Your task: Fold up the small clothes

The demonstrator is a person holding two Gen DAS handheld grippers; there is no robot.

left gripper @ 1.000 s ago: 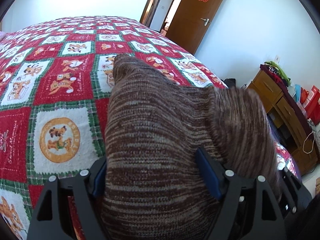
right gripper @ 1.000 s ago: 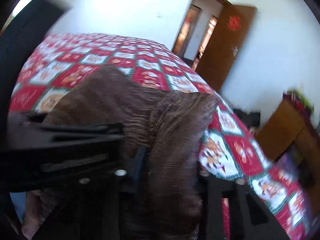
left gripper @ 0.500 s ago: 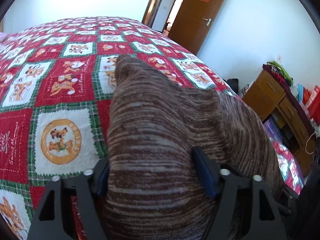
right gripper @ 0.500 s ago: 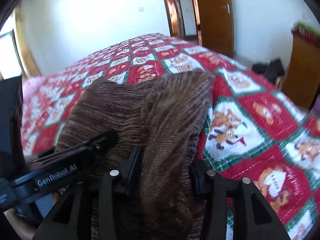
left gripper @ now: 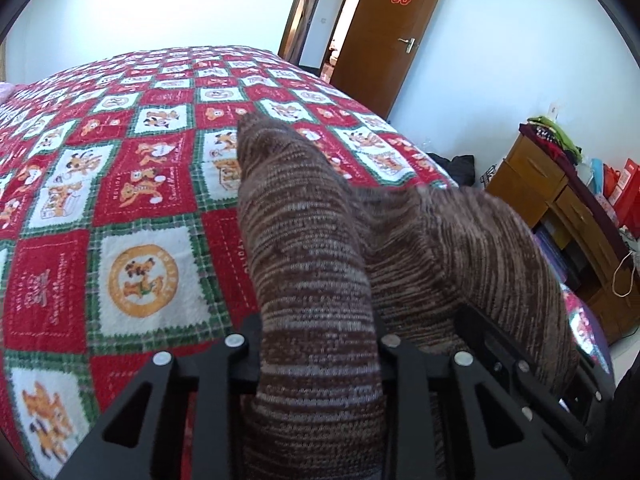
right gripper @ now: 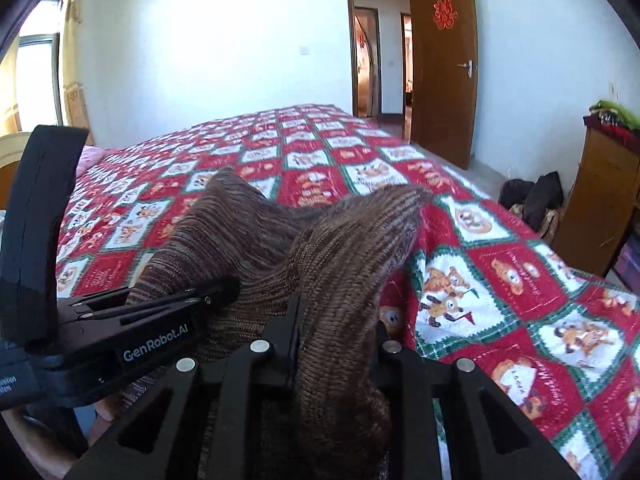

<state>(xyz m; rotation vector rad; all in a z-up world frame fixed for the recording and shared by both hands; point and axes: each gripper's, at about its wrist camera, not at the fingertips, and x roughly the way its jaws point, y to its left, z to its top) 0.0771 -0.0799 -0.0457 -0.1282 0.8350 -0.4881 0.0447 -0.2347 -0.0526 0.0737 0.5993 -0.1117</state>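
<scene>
Left gripper (left gripper: 318, 344): jaws just closed, clamped on brown knit garment (left gripper: 304, 240).
Right gripper (right gripper: 336, 336): also just closed, clamped on same knit.
Risk: thick bunched fold between jaws may slip, dropping onto quilt (left gripper: 120, 184).

One brown striped knit garment (left gripper: 316, 264) lies on one bed (left gripper: 120, 184) under a red patchwork blanket. Two hand-held grippers show: left hand-held gripper (left gripper: 318, 344) and right hand-held gripper (right gripper: 336, 344). One wooden door (right gripper: 440, 64) stands open, and one wooden dresser (left gripper: 560, 216) stands by the wall.

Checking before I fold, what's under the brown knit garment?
The red patchwork blanket runs under the brown knit garment, which both tools pinch. Whatever lies directly beneath the knit is covered.
</scene>
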